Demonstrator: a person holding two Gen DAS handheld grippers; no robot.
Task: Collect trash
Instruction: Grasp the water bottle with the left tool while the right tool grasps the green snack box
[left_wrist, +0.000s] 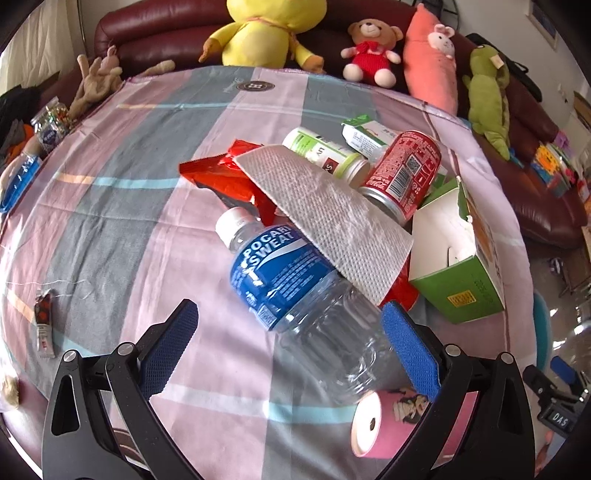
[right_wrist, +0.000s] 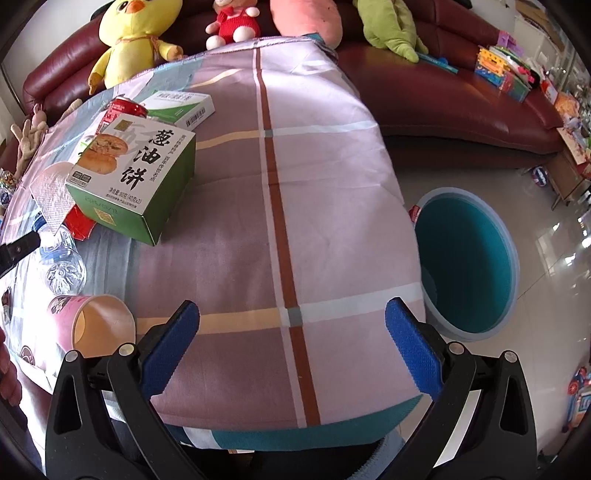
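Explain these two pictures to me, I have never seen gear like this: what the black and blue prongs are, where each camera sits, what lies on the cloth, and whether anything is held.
No robot here: a person holds a hand tool in each hand, and each tool has two black fingers with blue pads. A wide-angle camera on each tool looks out along its fingers, which is why the edges curve.

One picture comes from the left gripper. It is open, with a clear plastic bottle lying between the pads, not yet squeezed. Behind it lie a paper towel, a red wrapper, a red can, a white bottle and a green box. A pink cup lies on its side nearby.

The other comes from the right gripper, open and empty above the checked tablecloth. A teal bin stands on the floor beside the table.
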